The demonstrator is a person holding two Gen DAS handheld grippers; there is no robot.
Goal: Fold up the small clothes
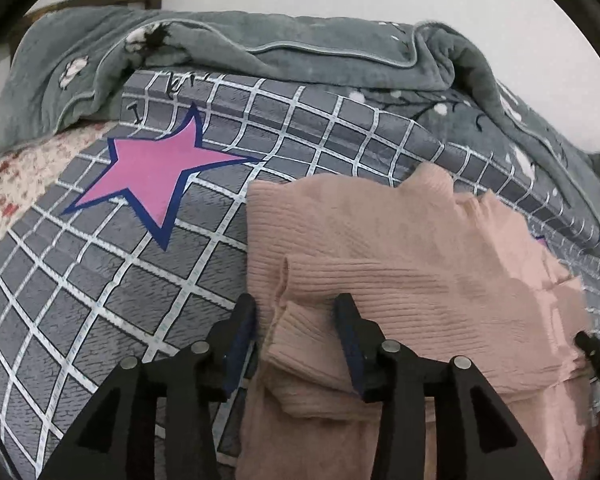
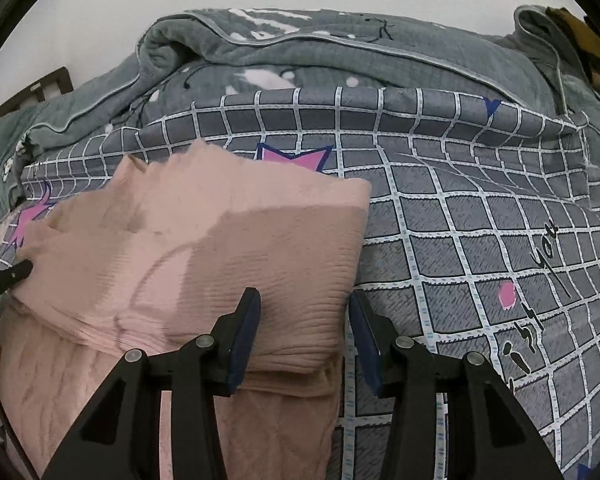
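A pink ribbed knit garment (image 1: 400, 264) lies partly folded on the grey checked bed cover (image 1: 100, 300). My left gripper (image 1: 298, 312) is open, its jaws standing on either side of the garment's left folded edge. My right gripper (image 2: 304, 312) is open, its jaws straddling the garment's right folded edge (image 2: 260, 248). The tip of the right gripper shows at the right edge of the left wrist view (image 1: 596, 352), and the left gripper's tip at the left edge of the right wrist view (image 2: 8, 276). The near part of the garment hangs below the fold.
A bunched grey-green blanket (image 1: 260, 40) lies along the far side of the bed, also in the right wrist view (image 2: 340, 52). A pink star (image 1: 152, 176) is printed on the cover. A floral sheet (image 1: 16, 184) shows at left. A white wall is behind.
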